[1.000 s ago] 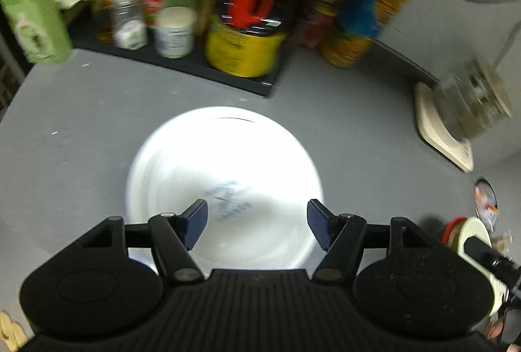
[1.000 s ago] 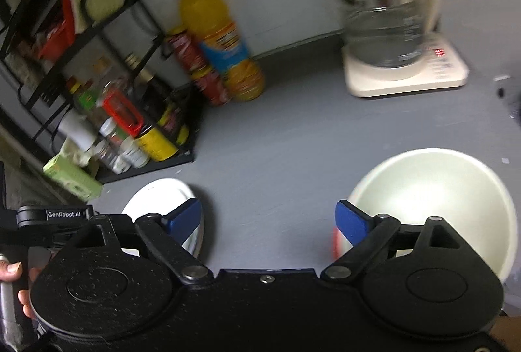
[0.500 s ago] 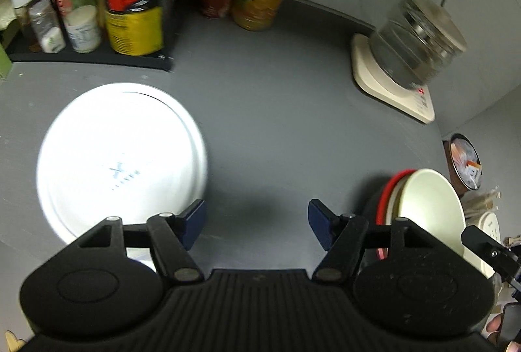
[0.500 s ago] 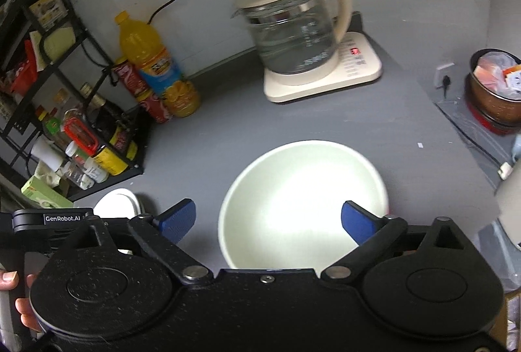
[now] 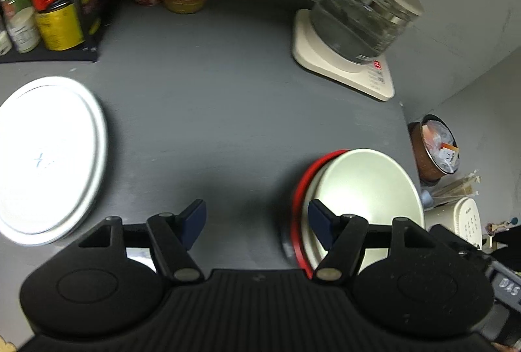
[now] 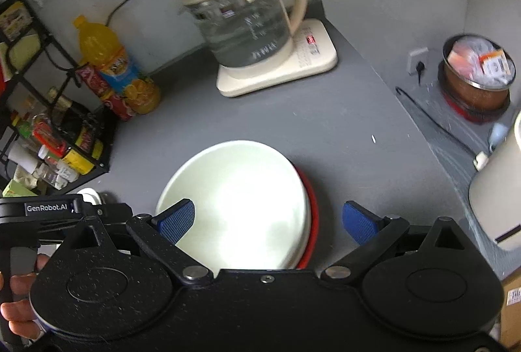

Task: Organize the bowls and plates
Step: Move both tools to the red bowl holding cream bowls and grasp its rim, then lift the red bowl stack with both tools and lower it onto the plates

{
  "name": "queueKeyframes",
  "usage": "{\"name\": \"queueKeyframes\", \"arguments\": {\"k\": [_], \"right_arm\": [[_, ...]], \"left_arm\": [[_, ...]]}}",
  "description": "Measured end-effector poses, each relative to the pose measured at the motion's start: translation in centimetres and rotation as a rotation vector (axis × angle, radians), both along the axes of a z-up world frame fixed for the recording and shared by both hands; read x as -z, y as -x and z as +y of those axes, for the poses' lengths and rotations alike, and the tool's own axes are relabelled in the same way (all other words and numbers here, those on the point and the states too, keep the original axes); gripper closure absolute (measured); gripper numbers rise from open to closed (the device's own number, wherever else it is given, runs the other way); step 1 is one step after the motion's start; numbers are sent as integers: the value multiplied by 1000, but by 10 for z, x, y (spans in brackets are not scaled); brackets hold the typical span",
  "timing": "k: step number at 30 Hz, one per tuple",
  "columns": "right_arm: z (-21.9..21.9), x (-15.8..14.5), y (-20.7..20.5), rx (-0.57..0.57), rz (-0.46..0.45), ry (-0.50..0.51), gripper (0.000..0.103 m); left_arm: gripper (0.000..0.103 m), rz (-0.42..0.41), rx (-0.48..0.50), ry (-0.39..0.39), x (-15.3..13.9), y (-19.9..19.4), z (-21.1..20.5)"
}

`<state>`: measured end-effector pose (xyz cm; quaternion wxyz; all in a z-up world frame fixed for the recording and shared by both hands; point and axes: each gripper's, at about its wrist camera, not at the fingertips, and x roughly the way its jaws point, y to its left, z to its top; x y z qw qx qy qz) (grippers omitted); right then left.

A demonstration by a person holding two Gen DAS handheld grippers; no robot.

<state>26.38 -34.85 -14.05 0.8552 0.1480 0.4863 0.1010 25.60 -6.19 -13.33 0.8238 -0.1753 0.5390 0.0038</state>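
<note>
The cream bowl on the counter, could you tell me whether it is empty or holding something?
Empty: the cream bowl shows only a bare, glossy inside, nested in a red bowl.

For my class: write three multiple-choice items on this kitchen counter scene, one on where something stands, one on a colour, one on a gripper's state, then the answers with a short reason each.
1. Where is the kettle?
A. on a cream base by the wall
B. inside the rack
C. on the white plate

2. What colour is the dish under the cream bowl?
A. blue
B. red
C. black

3. How is the right gripper?
A. shut on the bowl
B. shut on nothing
C. open, holding nothing

Answers:
1 A, it stands on its base at the back of the counter.
2 B, a red rim shows beside the bowl.
3 C, its jaws have just been opening; they stand wide, above the bowl, not pressing on it.
</note>
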Motion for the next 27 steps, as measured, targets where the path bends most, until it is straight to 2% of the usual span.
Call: {"name": "queueKeyframes", "arguments": {"k": [4, 15, 18, 21, 22, 25, 27], "right_arm": [[-4, 13, -3, 8, 40, -14, 5], [-6, 49, -14, 16, 148, -32, 6], [-7, 56, -15, 17, 174, -51, 12], [-11, 64, -17, 46, 206, -93, 20], [-12, 66, -17, 54, 210, -96, 26], [-14, 74, -18, 61, 228, -122, 39], [-15, 78, -18, 52, 239, -137, 44]], "left_arm": [[35, 10, 33, -1, 6, -8, -18], [36, 120, 64, 6, 46, -23, -47], [39, 150, 63, 9, 58, -26, -48], [42, 157, 60, 23, 64, -27, -46], [43, 157, 64, 28, 65, -27, -47], [58, 177, 66, 62, 70, -29, -47], [73, 195, 68, 84, 74, -30, -48]]}}
